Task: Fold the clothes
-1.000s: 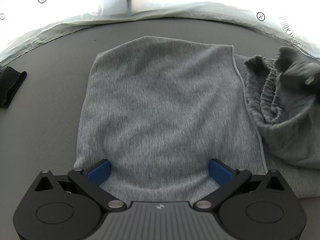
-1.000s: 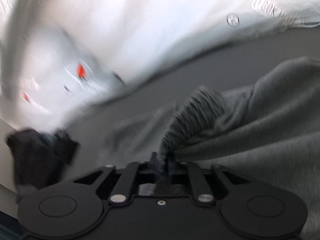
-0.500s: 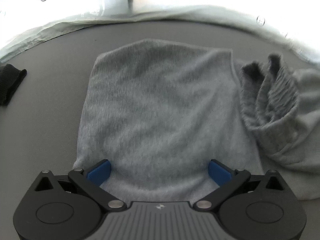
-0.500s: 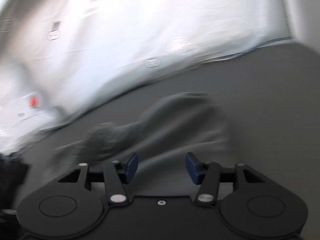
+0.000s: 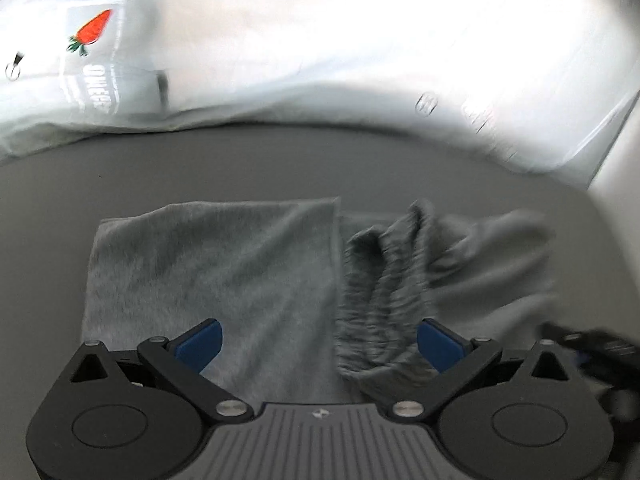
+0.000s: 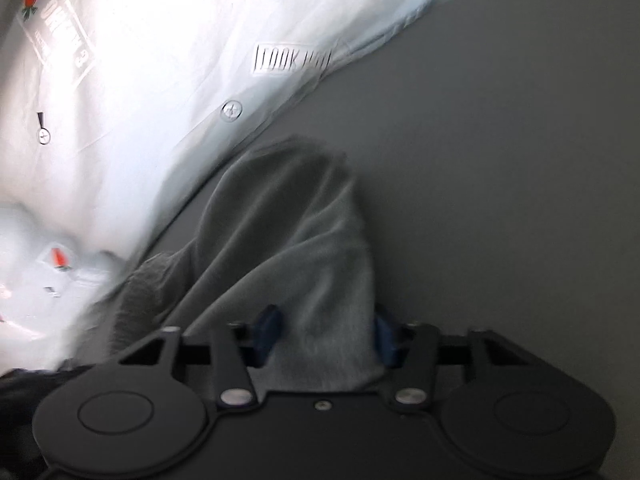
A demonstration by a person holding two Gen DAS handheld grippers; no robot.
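From the left wrist we look forward and down over our spread fingers (image 5: pixel 200 344), close above the grey garment (image 5: pixel 224 264) at 12 o'clock. The right wrist view, tilted, sits low over that garment (image 6: pixel 304 232). Both share the printed white sheet (image 5: pixel 360 40) beyond.

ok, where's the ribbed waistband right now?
Left wrist view: the ribbed waistband lies bunched right of centre on the grey table, beside the folded flat panel, just ahead of the open left gripper.
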